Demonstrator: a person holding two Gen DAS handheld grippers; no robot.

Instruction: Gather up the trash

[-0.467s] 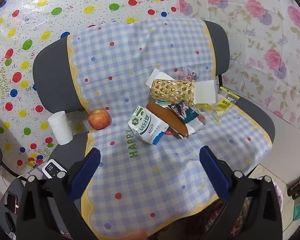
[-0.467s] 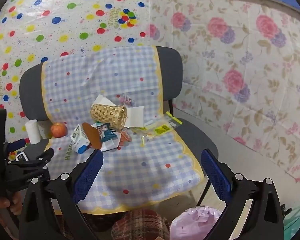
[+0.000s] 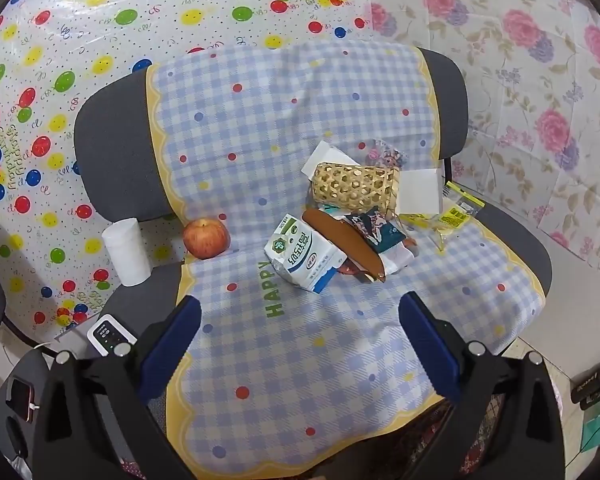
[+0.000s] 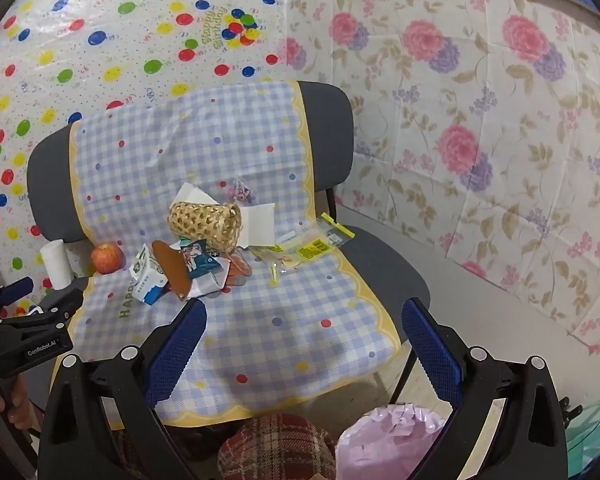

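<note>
A pile of trash lies on a grey chair covered by a blue checked cloth (image 3: 300,352). It holds a white milk carton (image 3: 304,256), a brown flat piece (image 3: 344,244), dark wrappers (image 3: 380,228), white papers (image 3: 420,196) and yellow-clear plastic bags (image 3: 456,212). A woven basket (image 3: 356,186) lies on its side behind them. My left gripper (image 3: 300,344) is open and empty above the seat front. My right gripper (image 4: 304,344) is open and empty, further back; it sees the carton (image 4: 148,276), the basket (image 4: 206,224) and the left gripper (image 4: 28,320).
A red apple (image 3: 204,238) and a white cup (image 3: 126,252) sit at the seat's left. A white device (image 3: 110,334) lies lower left. A pink bag (image 4: 388,440) is below the right gripper, next to a plaid cloth (image 4: 276,448). Patterned walls stand behind.
The left wrist view has shifted slightly; the chair and pile sit a little lower and further right in frame. Both grippers stay open and nothing on the chair has moved.
</note>
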